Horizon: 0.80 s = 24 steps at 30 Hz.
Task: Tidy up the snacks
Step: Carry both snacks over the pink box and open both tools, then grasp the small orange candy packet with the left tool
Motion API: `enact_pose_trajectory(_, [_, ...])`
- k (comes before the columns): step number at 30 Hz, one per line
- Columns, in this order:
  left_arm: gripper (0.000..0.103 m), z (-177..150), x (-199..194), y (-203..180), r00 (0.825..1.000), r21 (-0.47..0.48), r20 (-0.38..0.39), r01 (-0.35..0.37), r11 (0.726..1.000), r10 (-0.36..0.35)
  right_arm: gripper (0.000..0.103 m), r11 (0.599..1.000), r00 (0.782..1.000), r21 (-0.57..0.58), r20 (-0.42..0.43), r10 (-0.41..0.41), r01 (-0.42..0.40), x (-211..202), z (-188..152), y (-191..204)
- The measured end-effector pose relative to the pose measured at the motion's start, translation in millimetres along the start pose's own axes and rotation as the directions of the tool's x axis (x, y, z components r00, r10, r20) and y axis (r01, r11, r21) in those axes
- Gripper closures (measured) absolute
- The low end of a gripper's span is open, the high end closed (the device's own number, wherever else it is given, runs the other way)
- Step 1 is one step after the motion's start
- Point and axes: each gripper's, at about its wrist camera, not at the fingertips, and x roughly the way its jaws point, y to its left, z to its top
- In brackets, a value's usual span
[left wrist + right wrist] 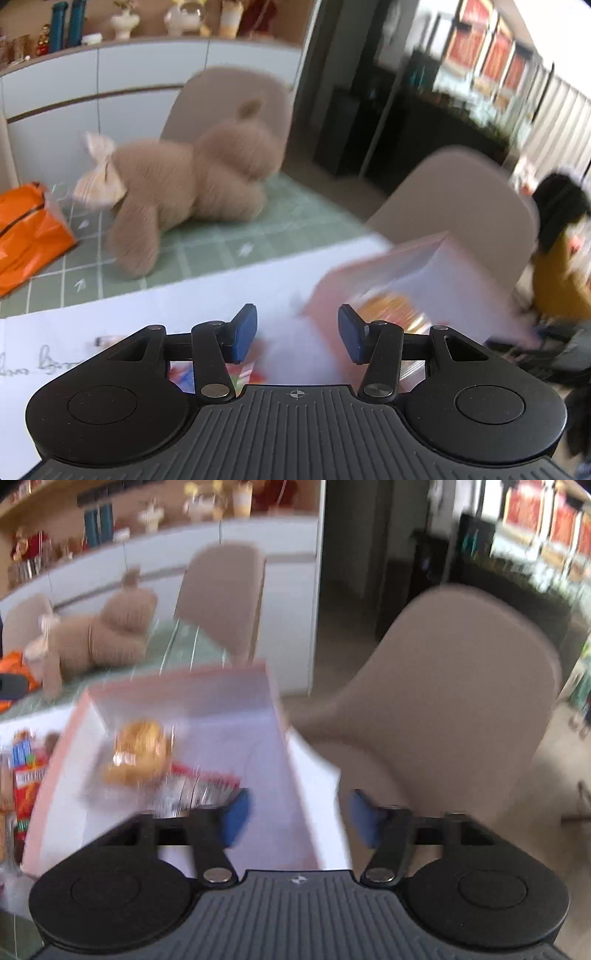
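A pink-rimmed shallow box (258, 716) lies on white paper at the table's near right corner. Inside it lies a clear packet of golden snacks (138, 753) with a red and silver end. The box also shows blurred in the left wrist view (424, 258). More snack packets (27, 775) lie on the paper left of the box, and some peek out under the left gripper (243, 376). My left gripper (297, 334) is open and empty above the paper, left of the box. My right gripper (299, 818) is open and empty over the box's near right edge.
A beige plush bear (192, 184) lies on the green checked tablecloth (295, 221) beyond the paper. An orange bag (26, 229) sits at the far left. Beige chairs (461, 686) stand at the right and behind the table. A person in yellow (561, 273) is at the right.
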Motion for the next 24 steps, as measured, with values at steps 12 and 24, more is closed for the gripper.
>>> enact_pose_trajectory(12, [0.064,-66.0,-31.0,52.2,0.978,0.214,-0.158,-0.099,0.972,0.135,0.058,0.976,0.996,-0.208,0.047,0.074,-0.062,-8.2,-7.1,113.1])
enact_pose_trajectory(24, [0.063,-88.6,-103.6,92.9,0.988,-0.039,-0.09,-0.127,0.991,0.123,0.061,0.998,1.0,-0.062,-0.014,0.028,-0.029,-6.7,-14.5,95.3])
